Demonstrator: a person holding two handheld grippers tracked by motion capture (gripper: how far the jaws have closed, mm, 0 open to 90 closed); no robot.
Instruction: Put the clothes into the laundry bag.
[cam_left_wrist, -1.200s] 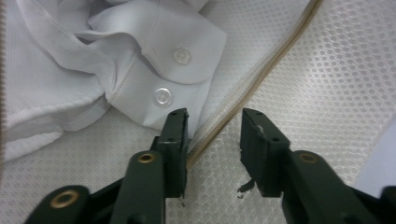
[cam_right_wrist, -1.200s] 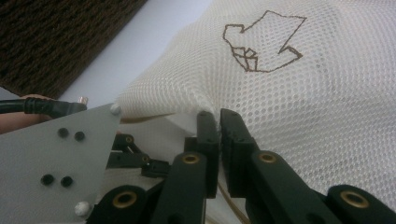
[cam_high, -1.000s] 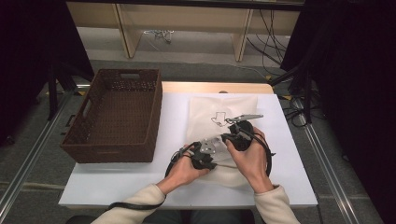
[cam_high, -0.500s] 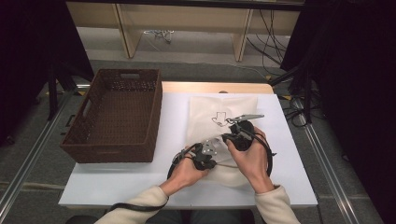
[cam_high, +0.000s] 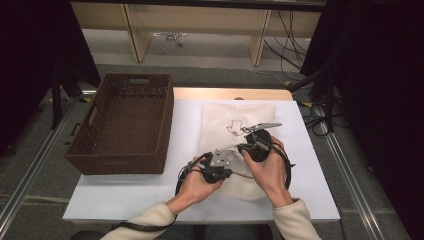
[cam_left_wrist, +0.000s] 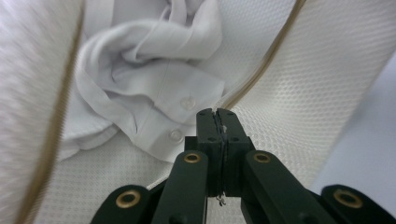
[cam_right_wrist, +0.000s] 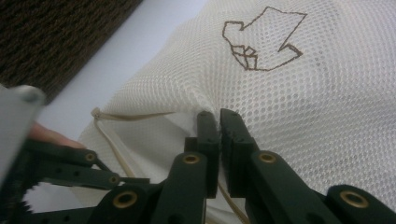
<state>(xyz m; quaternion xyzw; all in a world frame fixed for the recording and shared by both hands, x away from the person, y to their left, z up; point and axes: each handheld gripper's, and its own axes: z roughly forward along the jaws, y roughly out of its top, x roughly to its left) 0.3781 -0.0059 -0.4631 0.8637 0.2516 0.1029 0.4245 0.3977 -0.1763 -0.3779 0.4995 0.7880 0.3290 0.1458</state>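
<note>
Both grippers pinch the mesh bag's (cam_high: 235, 135) open mouth.
Left gripper (cam_left_wrist: 218, 122), jaws just closed, seemingly nips the lower mesh; right gripper (cam_right_wrist: 219, 122) clamps the rim; the thin mesh may slip free, closing over the white shirt (cam_left_wrist: 149, 88) ahead.

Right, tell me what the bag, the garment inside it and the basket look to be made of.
Bag: cream mesh fabric, probably synthetic, matte; a fine grid of holes shows. Garment: smooth white woven cloth, likely cotton or a blend, with pale shirt buttons. Basket: dark brown woven wicker or rattan-like strands, matte.
</note>
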